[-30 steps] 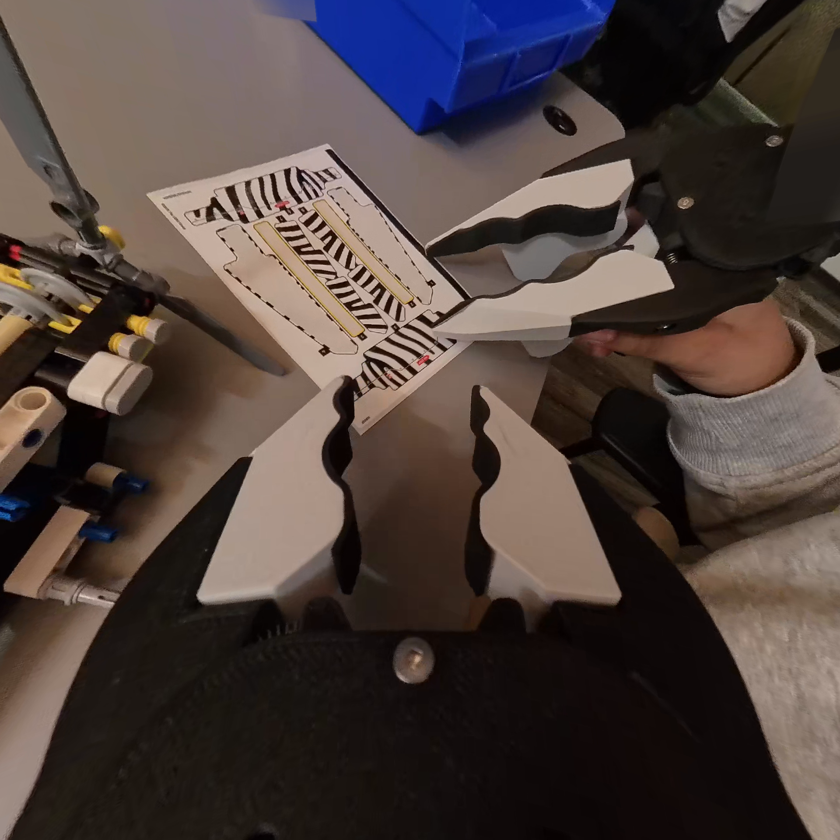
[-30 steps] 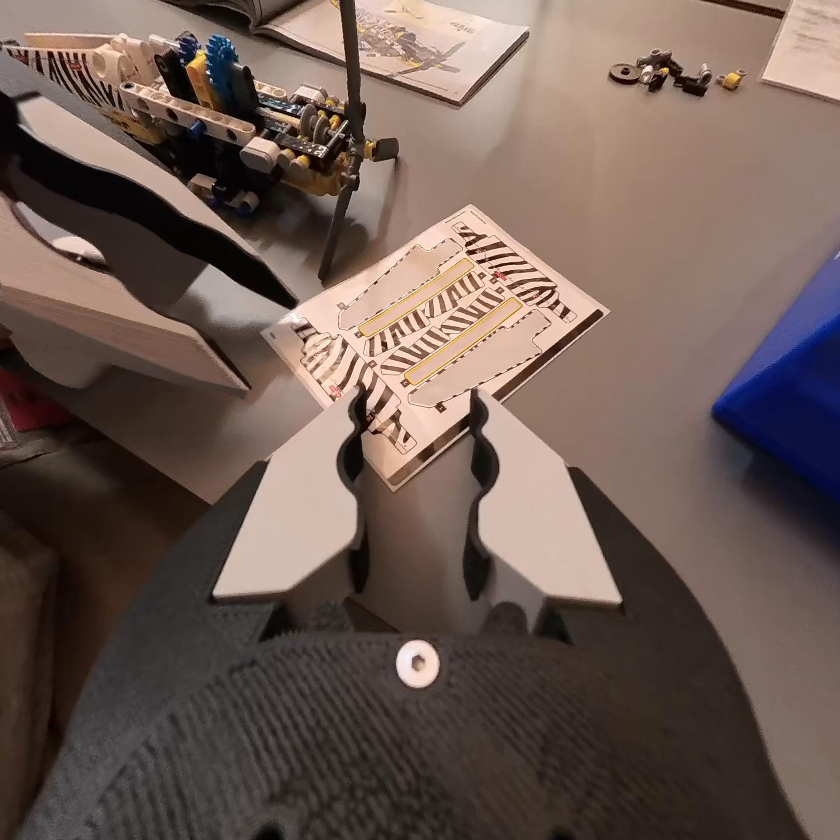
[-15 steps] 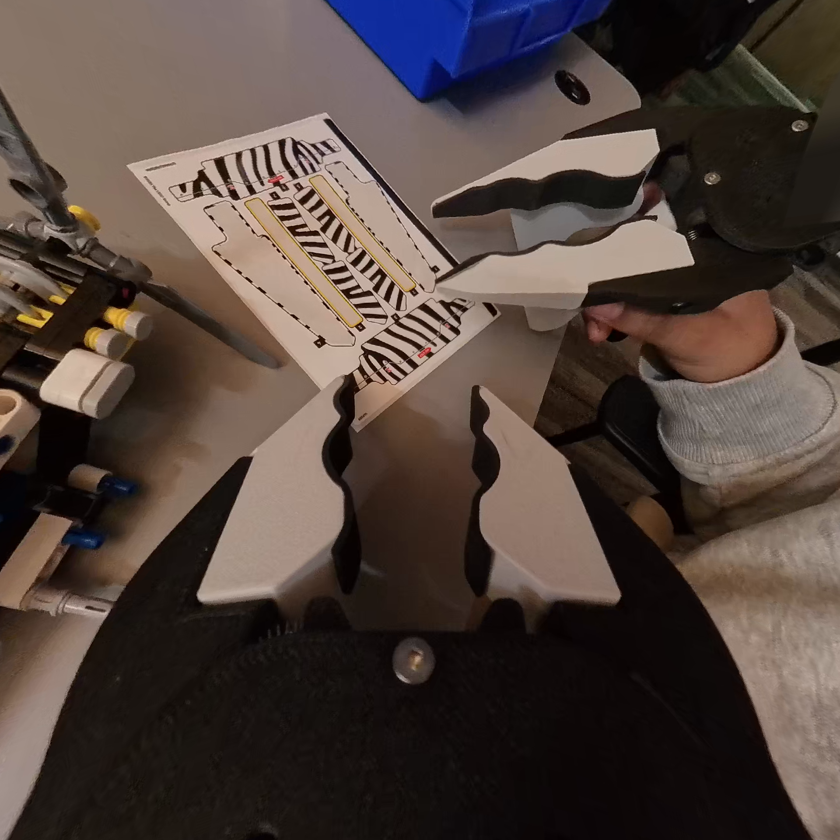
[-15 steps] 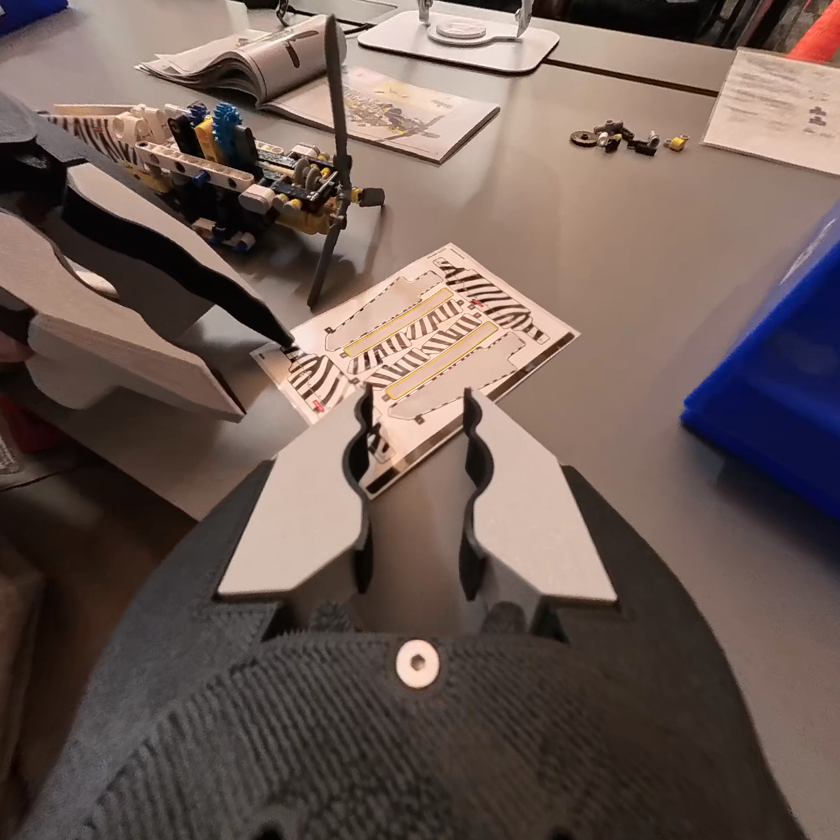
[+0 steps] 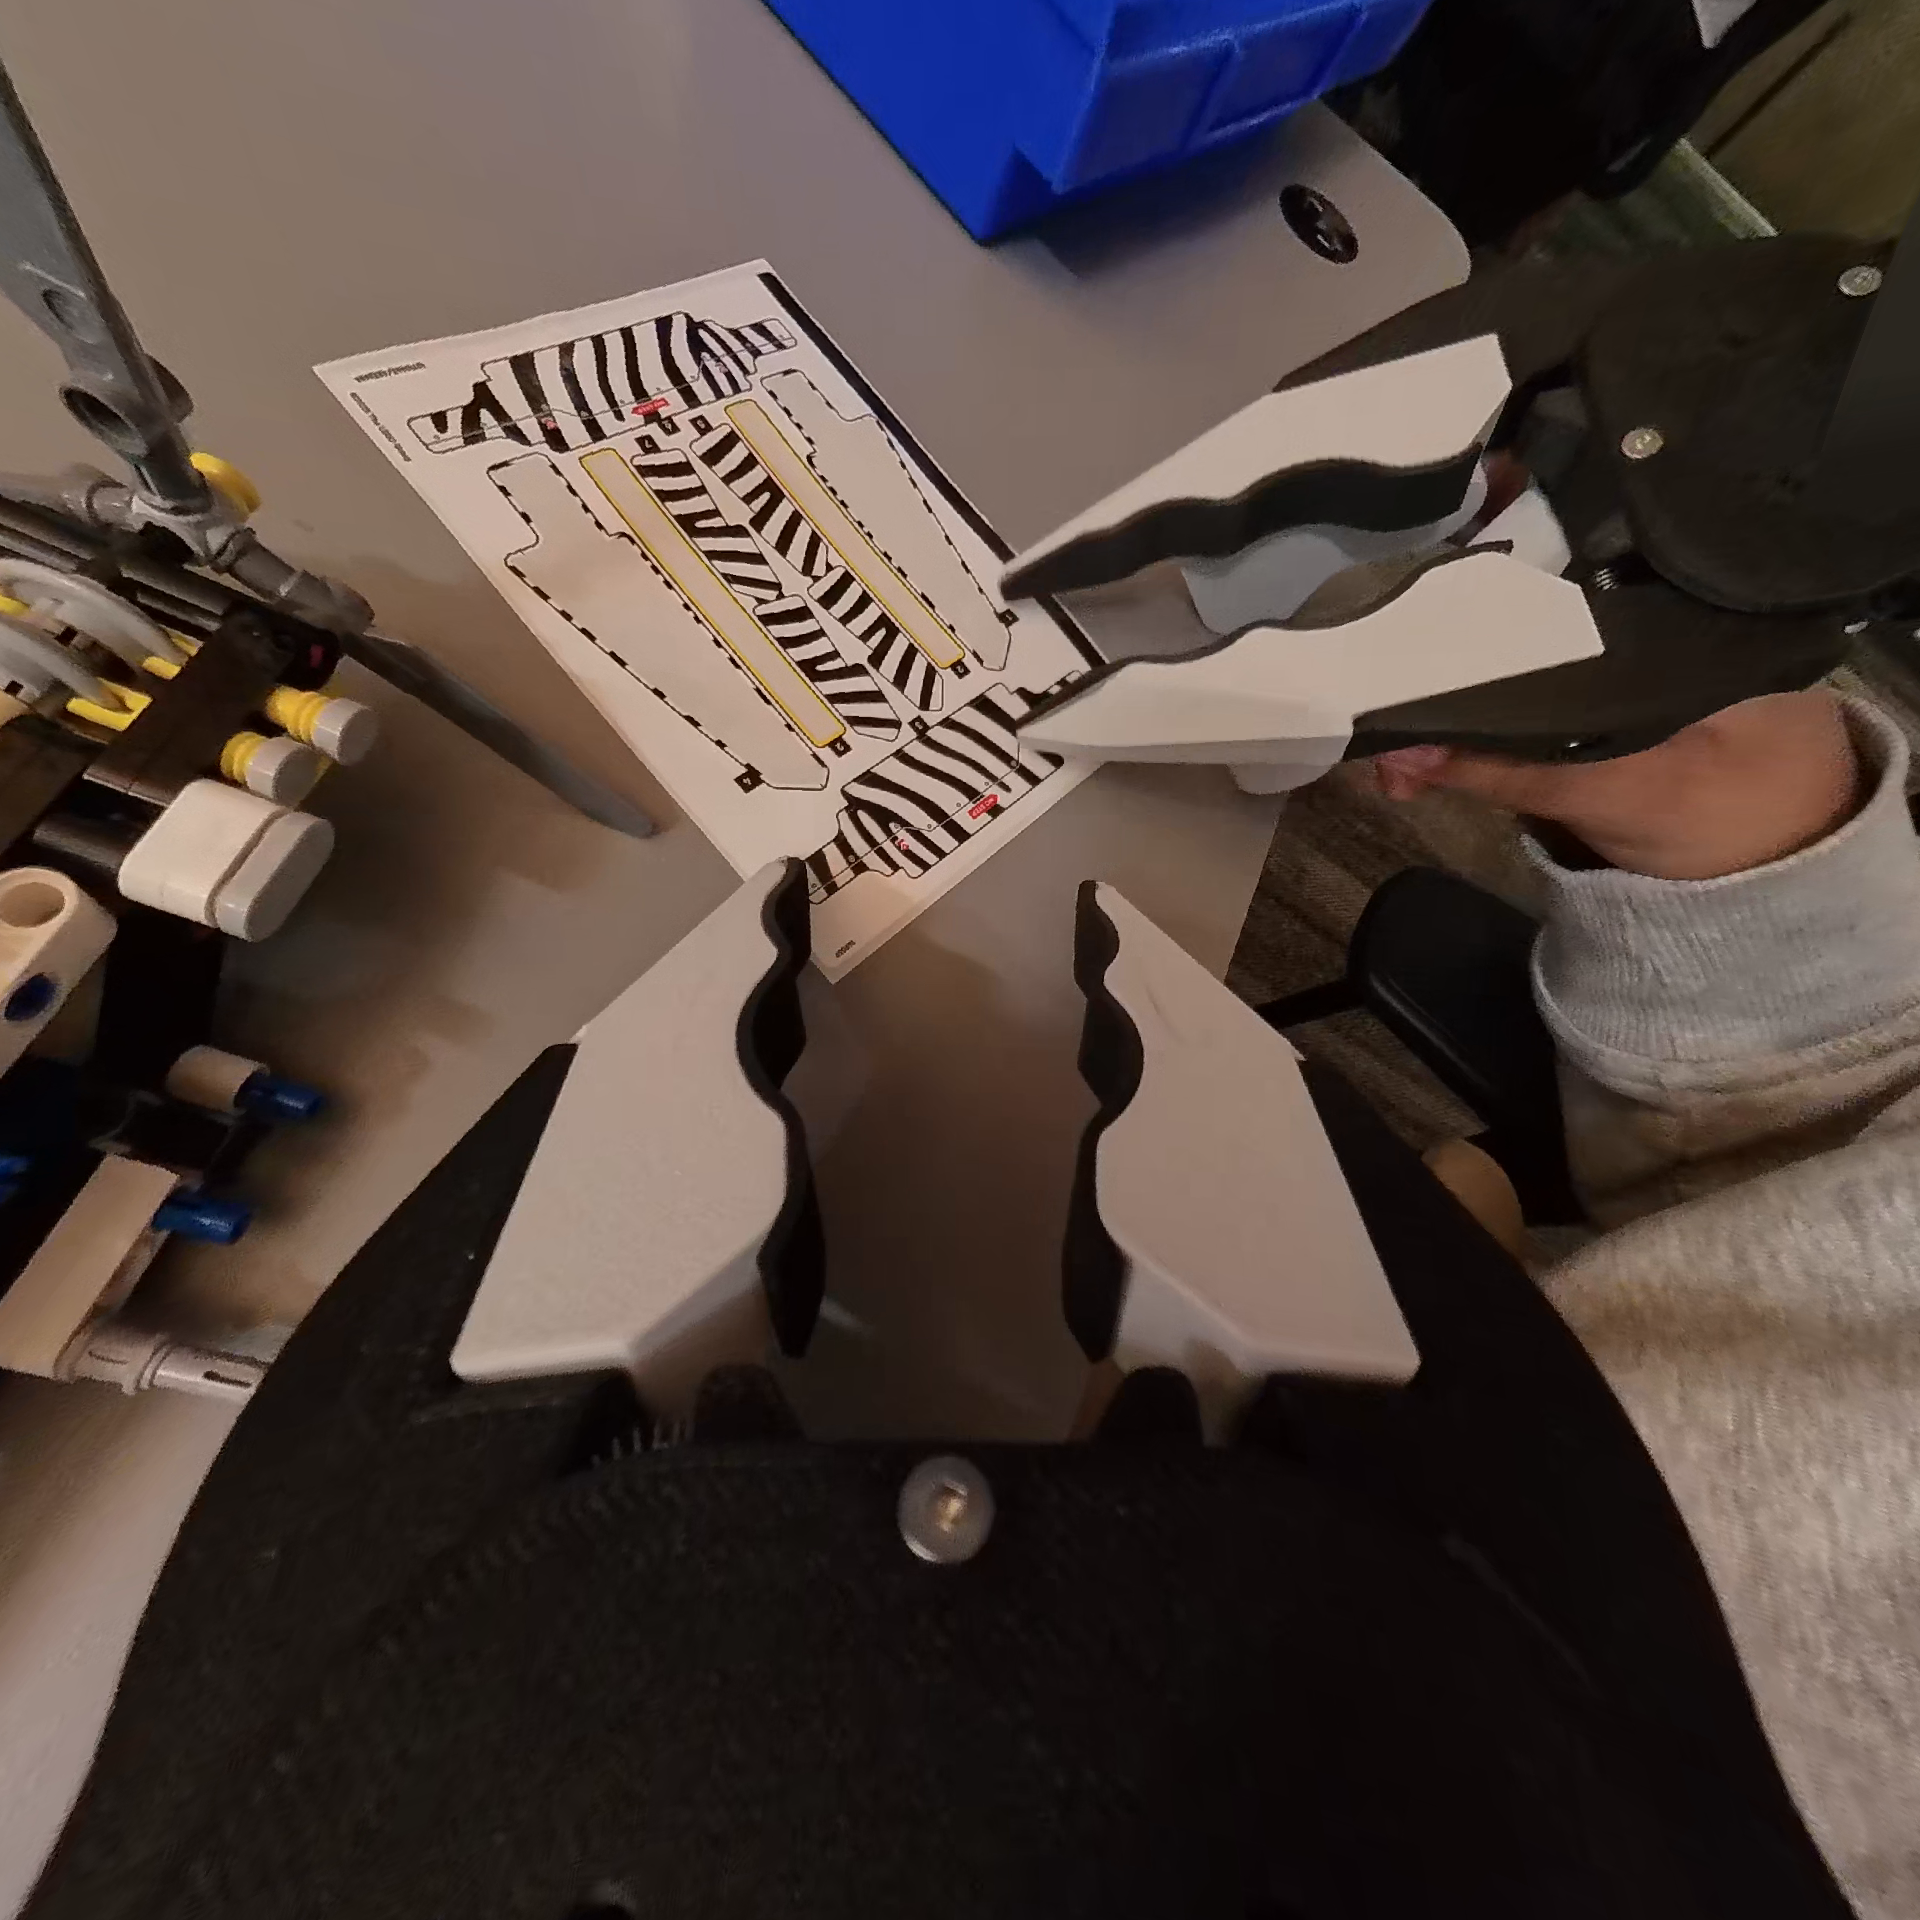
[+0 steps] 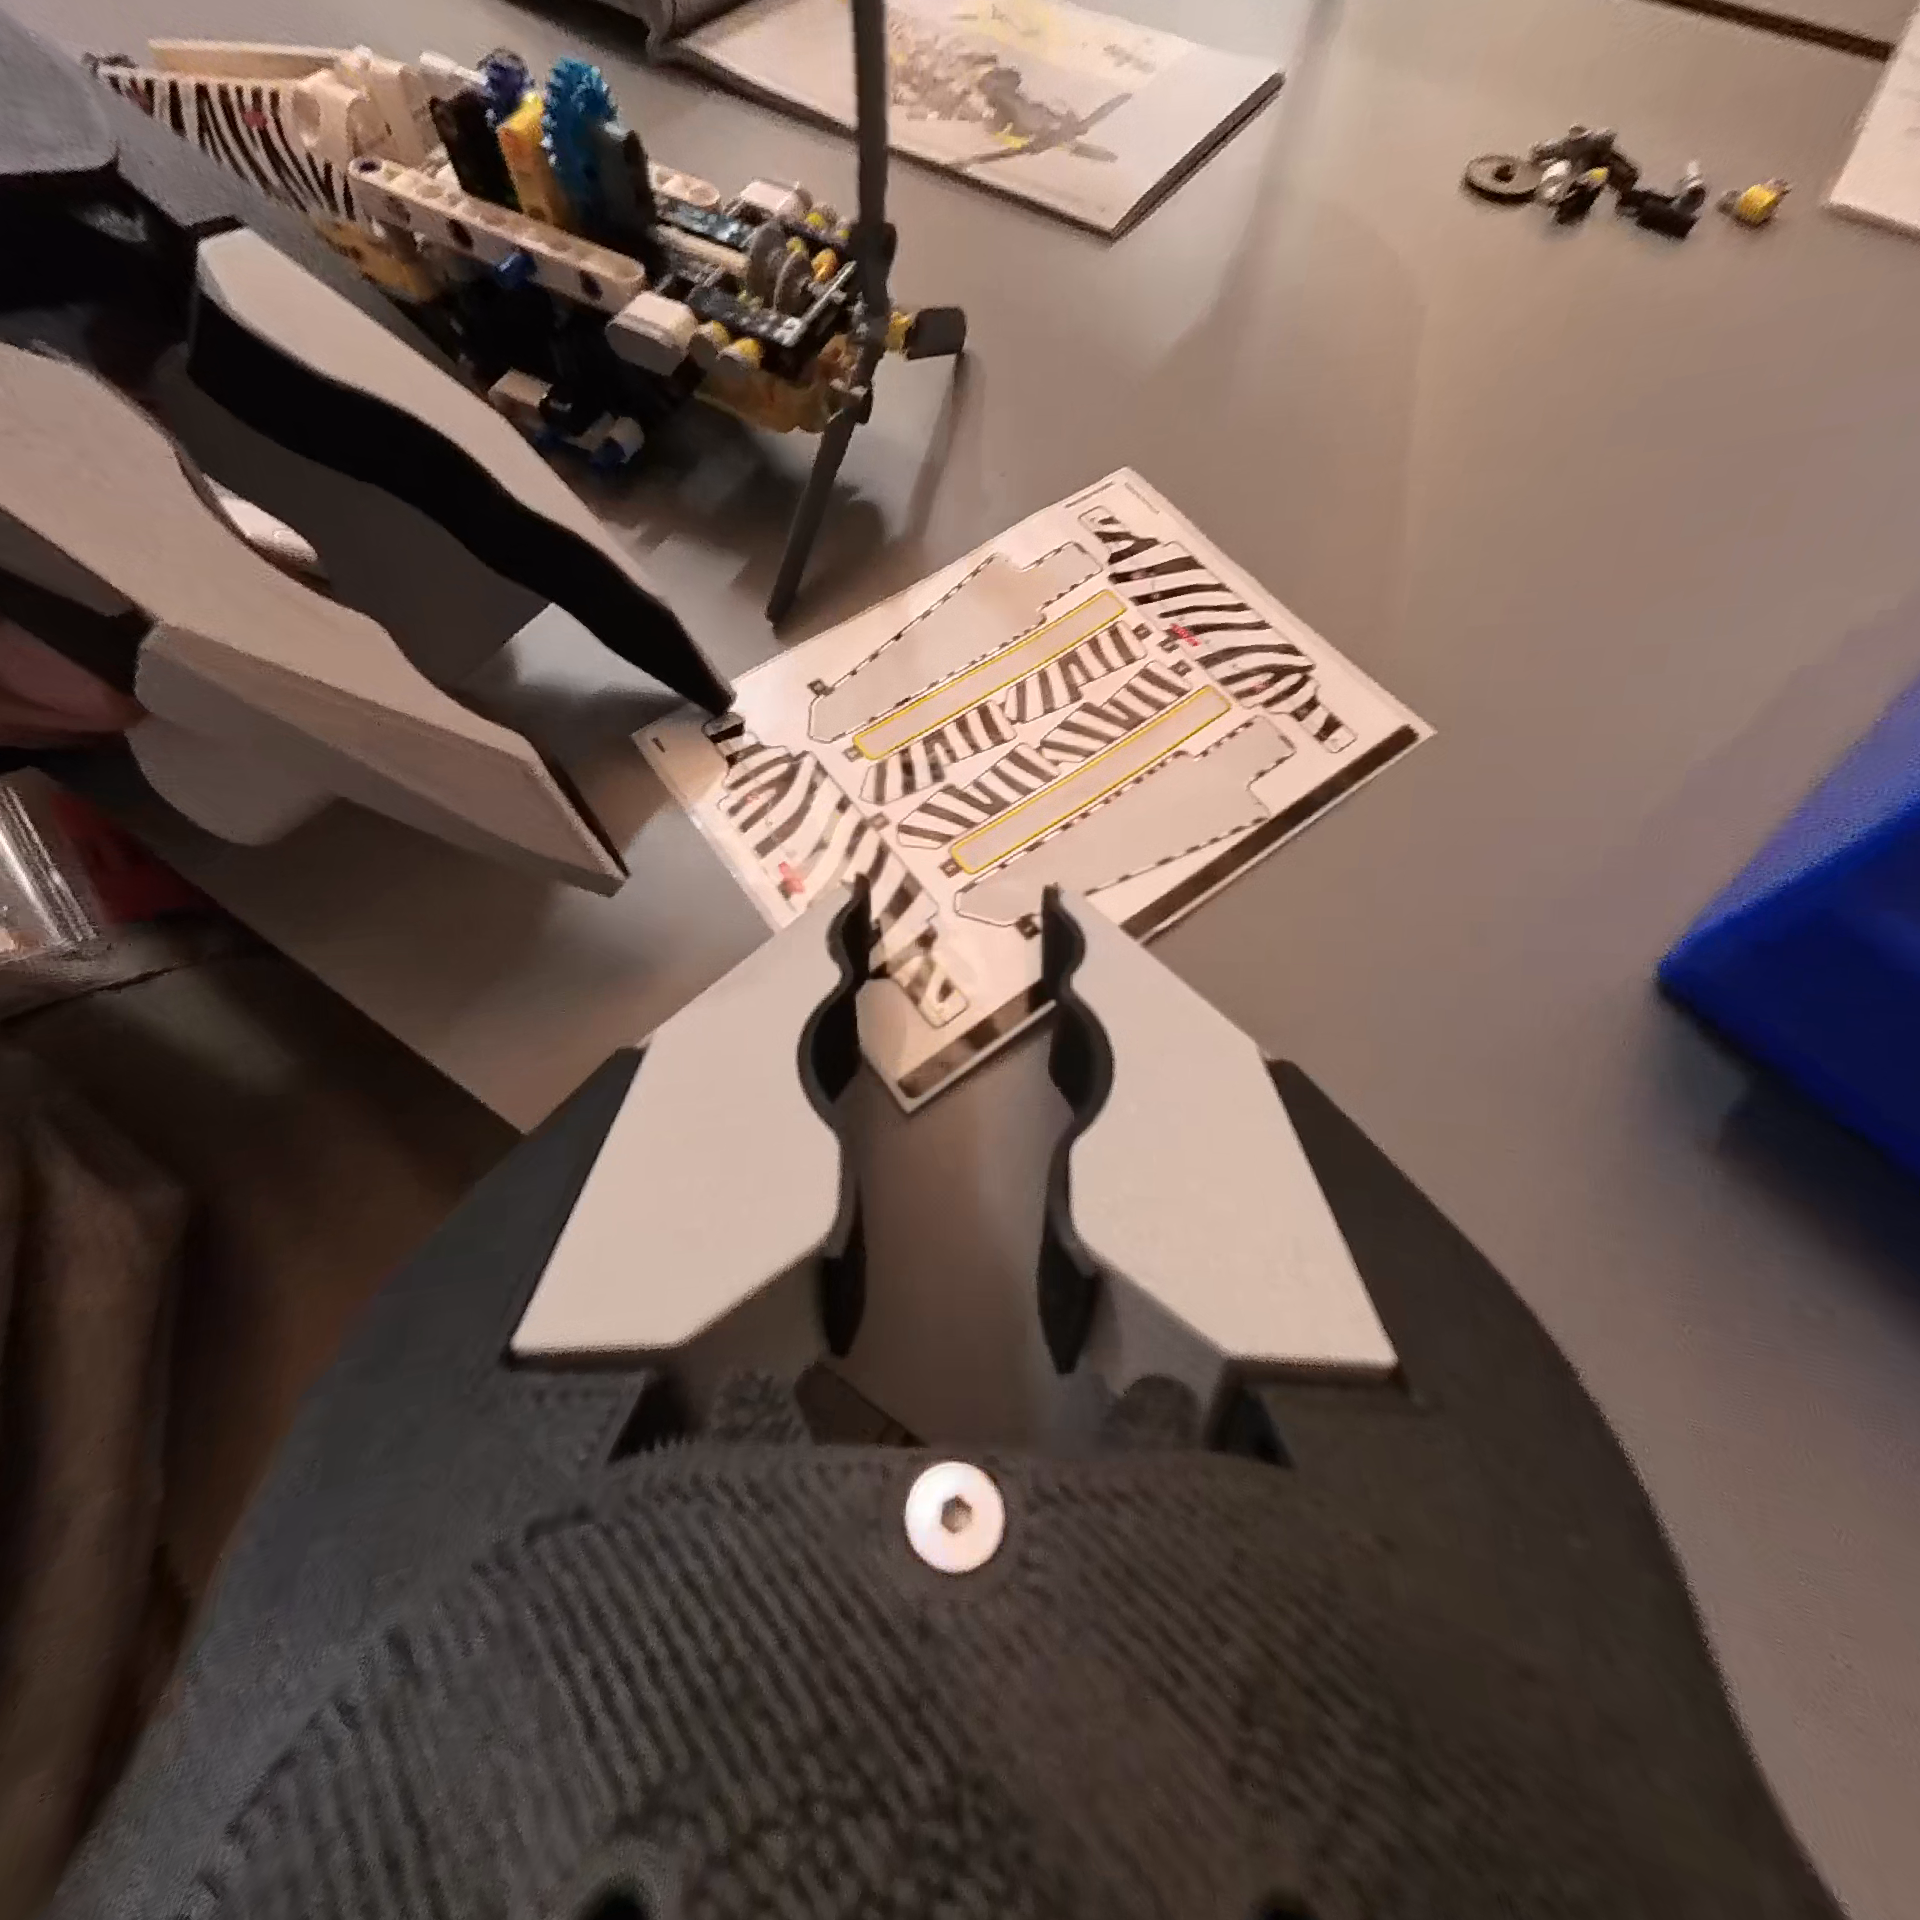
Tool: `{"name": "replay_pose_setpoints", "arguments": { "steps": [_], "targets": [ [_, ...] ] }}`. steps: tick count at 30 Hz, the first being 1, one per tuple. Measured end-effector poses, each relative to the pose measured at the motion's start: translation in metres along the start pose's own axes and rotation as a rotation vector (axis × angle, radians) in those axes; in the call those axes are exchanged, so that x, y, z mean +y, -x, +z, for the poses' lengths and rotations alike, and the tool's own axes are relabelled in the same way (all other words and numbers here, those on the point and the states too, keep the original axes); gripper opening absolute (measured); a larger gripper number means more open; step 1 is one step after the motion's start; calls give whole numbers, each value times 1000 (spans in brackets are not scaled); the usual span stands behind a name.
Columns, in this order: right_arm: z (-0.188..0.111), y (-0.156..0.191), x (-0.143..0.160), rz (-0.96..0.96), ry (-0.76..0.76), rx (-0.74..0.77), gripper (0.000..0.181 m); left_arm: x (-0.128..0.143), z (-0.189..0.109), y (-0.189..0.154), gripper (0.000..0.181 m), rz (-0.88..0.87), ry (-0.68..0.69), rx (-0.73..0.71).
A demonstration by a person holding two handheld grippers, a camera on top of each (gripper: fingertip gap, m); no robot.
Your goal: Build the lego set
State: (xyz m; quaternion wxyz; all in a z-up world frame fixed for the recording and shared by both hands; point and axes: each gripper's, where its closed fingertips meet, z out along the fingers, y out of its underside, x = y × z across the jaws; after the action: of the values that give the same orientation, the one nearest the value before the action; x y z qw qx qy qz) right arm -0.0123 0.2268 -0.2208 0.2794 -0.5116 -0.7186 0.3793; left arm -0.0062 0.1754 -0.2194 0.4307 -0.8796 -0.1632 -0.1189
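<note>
Glossy zebra-striped sticker sheet [image 5: 727,592], flat

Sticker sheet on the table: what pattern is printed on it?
Black-and-white zebra stripes with two yellow-outlined strips on the sticker sheet; clearest in the left wrist view.

sticker sheet [image 5: 727,582]: white, with black zebra stripes and 2 yellow-edged bars
bin [image 5: 1081,83]: blue
my table [image 6: 1351,395]: grey
my tongs' fingers [image 5: 644,1143]: pale grey, black-lined
</note>
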Motion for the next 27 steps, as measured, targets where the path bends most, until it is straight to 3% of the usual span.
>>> {"name": "replay_pose_setpoints", "arguments": {
  "steps": [15, 18, 27],
  "targets": [
    [2, 30, 5, -17, 90, -69, 28, -3, -2, 1, 50, 16, -25, -19],
    [1, 45, 5, -51, 93, -138, 39, -1, -1, 0, 50, 8, -11, -10],
    [-11, 96, 5, -6, 106, -464, 30, 0, -1, 1, 49, -26, -5, 19]
  ]
}}
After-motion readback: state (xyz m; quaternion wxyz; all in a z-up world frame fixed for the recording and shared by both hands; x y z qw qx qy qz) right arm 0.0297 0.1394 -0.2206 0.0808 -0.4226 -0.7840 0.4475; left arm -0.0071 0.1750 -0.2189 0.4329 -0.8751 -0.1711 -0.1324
